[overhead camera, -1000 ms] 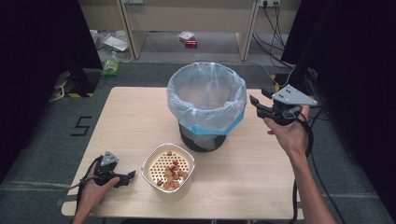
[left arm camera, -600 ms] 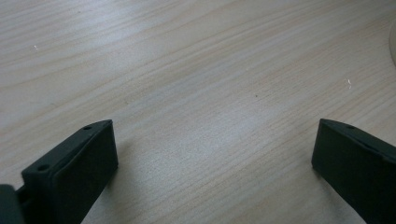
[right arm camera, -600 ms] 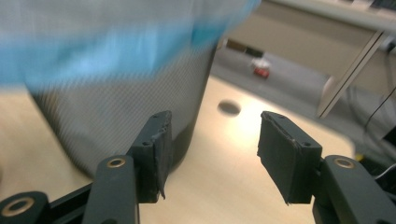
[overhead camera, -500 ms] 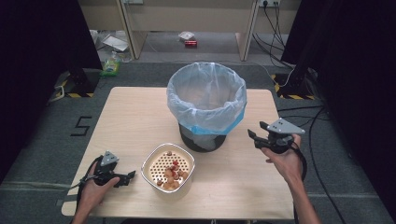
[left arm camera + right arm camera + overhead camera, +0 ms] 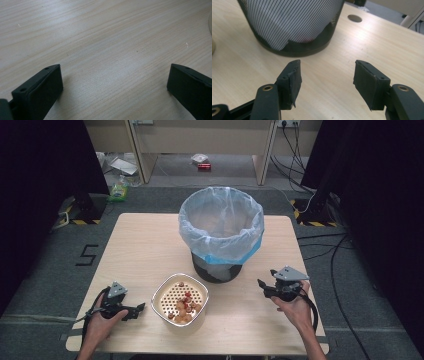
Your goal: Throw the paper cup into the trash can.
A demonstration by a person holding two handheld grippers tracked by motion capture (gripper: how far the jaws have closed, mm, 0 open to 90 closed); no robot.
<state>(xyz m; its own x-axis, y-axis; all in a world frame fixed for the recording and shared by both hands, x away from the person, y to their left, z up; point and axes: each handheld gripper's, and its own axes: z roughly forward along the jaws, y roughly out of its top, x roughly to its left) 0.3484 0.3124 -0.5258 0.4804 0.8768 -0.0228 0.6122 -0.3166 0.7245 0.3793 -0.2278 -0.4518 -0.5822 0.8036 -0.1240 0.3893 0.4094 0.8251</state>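
A white bowl (image 5: 179, 299) with small red and brown bits in it sits on the bench (image 5: 150, 245), just in front of the bin (image 5: 220, 236) with the clear bag. The left tool (image 5: 138, 309) lies low on the bench just to the left of the bowl, with its jaws wide apart and nothing in them. The right tool (image 5: 261, 286) is to the right of the bowl, near the bin's bottom, its jaws also wide and holding nothing.

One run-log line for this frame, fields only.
left gripper: open, empty, low over table beside strainer bowl | right gripper: open, empty, beside bin | bowl: holds food scraps | bin: lined, upright
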